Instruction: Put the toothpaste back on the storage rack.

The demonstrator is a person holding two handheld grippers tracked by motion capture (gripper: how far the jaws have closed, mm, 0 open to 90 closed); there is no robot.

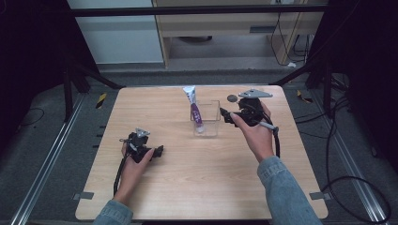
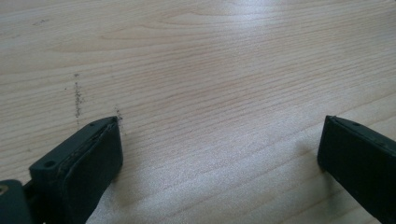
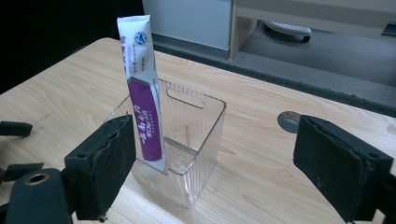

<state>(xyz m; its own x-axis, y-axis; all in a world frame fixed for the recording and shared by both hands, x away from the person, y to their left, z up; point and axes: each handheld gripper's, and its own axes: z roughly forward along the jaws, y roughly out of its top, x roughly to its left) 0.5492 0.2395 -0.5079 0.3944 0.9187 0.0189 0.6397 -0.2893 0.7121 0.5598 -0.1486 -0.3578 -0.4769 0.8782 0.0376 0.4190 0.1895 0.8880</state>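
Note:
A white and purple toothpaste tube [image 1: 195, 110] [image 3: 142, 102] stands tilted inside a clear plastic box [image 1: 214, 123] [image 3: 201, 140] at the back middle of the wooden table [image 1: 197, 183]. My right gripper [image 1: 224, 114] [image 3: 210, 163] sits just right of the box, pointing at it, with its jaws wide open and nothing between the pads. Apart from the box, toward the front left, my left gripper [image 1: 158, 151] [image 2: 219, 154] rests low over bare wood. It is open and holds nothing.
A small grey round disc [image 1: 232, 98] [image 3: 289, 121] lies on the table behind the right gripper. Beyond the far table edge are the floor and a wooden cabinet [image 1: 225, 23]. Cables trail over the floor at the right [image 1: 347, 183].

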